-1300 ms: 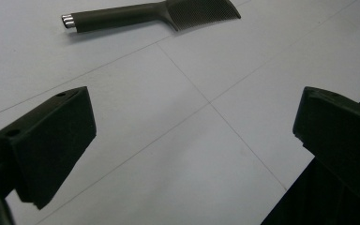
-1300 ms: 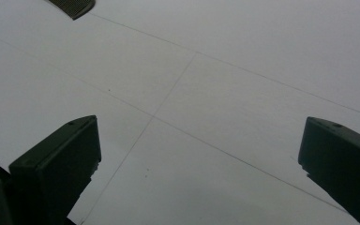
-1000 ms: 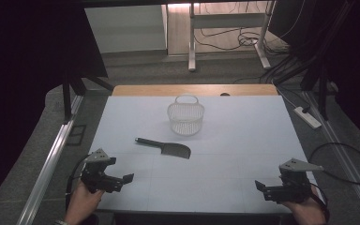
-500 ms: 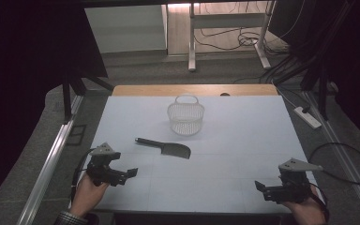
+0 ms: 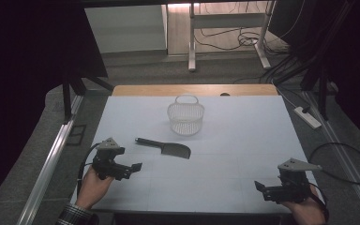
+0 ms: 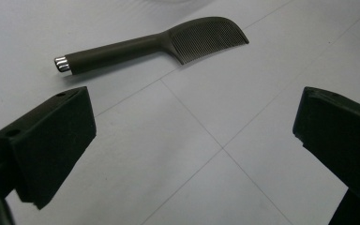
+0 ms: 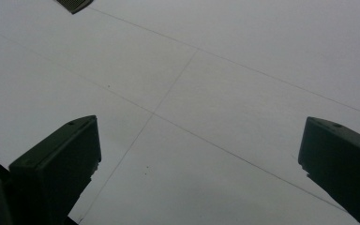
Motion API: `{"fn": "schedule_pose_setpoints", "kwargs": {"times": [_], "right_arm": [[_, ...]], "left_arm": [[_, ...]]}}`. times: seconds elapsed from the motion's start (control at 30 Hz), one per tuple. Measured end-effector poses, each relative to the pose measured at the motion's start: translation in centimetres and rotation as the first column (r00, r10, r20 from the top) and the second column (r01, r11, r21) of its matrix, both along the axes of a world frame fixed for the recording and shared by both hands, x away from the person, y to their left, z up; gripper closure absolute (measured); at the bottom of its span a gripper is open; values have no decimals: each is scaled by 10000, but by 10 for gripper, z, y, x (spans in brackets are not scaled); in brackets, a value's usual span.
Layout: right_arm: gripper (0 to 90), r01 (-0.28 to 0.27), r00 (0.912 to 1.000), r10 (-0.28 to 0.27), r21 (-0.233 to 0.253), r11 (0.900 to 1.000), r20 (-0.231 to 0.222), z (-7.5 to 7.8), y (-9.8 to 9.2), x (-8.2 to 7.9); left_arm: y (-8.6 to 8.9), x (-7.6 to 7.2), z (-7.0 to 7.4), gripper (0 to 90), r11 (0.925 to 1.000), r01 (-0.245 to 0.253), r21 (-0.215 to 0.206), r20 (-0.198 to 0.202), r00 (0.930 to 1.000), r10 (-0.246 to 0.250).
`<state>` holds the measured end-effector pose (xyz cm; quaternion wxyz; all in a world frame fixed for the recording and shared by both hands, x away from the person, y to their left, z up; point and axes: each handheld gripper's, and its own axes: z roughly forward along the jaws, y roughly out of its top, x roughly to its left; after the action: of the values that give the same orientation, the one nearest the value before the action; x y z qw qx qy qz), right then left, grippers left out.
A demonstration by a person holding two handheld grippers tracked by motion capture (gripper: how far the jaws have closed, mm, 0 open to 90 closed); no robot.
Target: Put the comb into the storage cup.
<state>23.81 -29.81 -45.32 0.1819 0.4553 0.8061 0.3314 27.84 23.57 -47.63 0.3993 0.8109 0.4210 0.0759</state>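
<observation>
A dark comb (image 5: 166, 148) with a long handle lies flat on the white table (image 5: 243, 136), its teeth end to the right. Behind it stands a white wire basket (image 5: 185, 117) with nothing visible in it. My left gripper (image 5: 136, 166) is open, low over the table just left of and nearer than the comb. In the left gripper view the comb (image 6: 159, 42) lies beyond the wide-apart jaws of the left gripper (image 6: 192, 140). My right gripper (image 5: 258, 187) is open near the front right corner. Bare table lies between the spread jaws of the right gripper (image 7: 197, 159), and the comb's tip (image 7: 73, 4) shows at the top.
A white power strip (image 5: 307, 117) lies off the table's right edge, with a black cable loop (image 5: 342, 161) nearer. A metal rail (image 5: 51, 159) runs along the left side. Desk legs (image 5: 192, 42) and cables stand on the floor behind.
My left gripper has moved forward and to the right, closer to the comb. The right gripper, comb and basket have stayed put.
</observation>
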Motion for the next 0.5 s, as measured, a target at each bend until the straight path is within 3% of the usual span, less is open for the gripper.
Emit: {"fn": "schedule_pose_setpoints", "kwargs": {"times": [0.5], "right_arm": [[0, -3, 10000, 3, 9, 10000, -36, 0, 0, 0]], "left_arm": [[-13, 17, 2, 0, 9989, 251, 402, -66, 9997, -249]]}}
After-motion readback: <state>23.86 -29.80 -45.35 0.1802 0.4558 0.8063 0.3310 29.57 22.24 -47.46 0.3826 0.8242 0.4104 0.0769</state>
